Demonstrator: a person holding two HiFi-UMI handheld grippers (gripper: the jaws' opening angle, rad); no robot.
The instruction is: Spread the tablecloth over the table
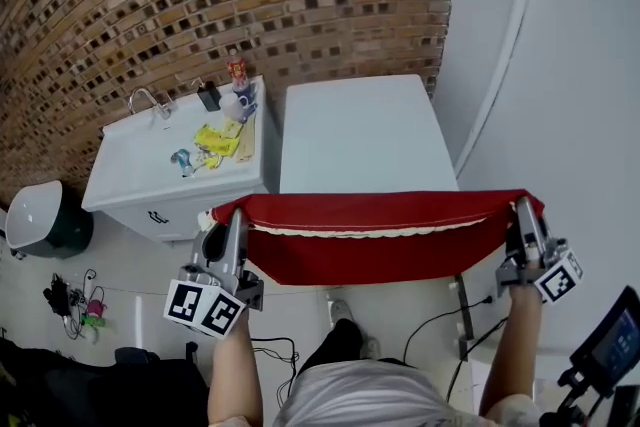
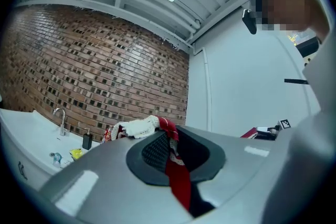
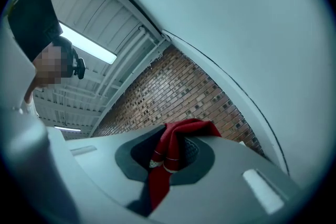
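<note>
The step in hand looked like carrying the cloth out over the table. The one red fabric tablecloth with white lace trim [image 1: 375, 255] hung stretched between two grippers at the near end of the single white rectangular worktop [image 1: 365, 130], with none of it laid yet. The left gripper [image 1: 226, 217] had its fingers pinched on one top corner, and the right gripper [image 1: 526, 211] pinched the other. Next, both would probably need to reach forward together, keeping the edge taut, before lowering it at the far end.
</note>
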